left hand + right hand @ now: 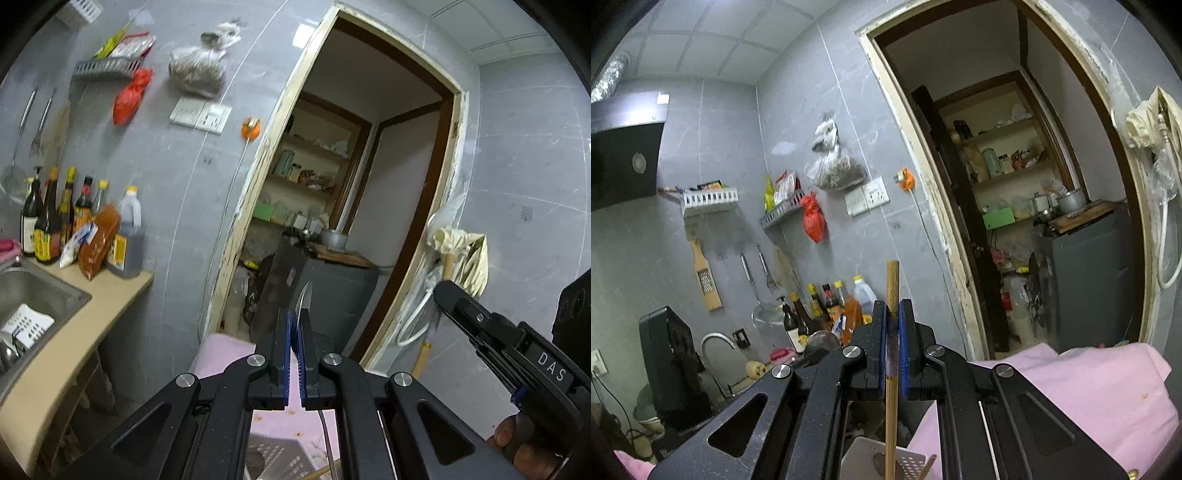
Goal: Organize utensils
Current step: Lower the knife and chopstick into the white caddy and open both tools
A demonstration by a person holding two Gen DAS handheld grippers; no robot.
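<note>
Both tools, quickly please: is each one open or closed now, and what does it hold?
Left tool: closed on a metal utensil; only its pointed tip shows.
Right tool: closed on a wooden stick, held upright.

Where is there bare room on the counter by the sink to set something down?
The tan counter is bare on its near end, between the sink and the counter's free corner. Its back edge by the wall is crowded with sauce bottles and packets. The sink holds a white basket.

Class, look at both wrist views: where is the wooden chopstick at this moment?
In the right wrist view, the wooden chopstick stands upright, clamped between the right gripper's blue fingers, its top rising before the grey tiled wall, left of the doorway.
</note>
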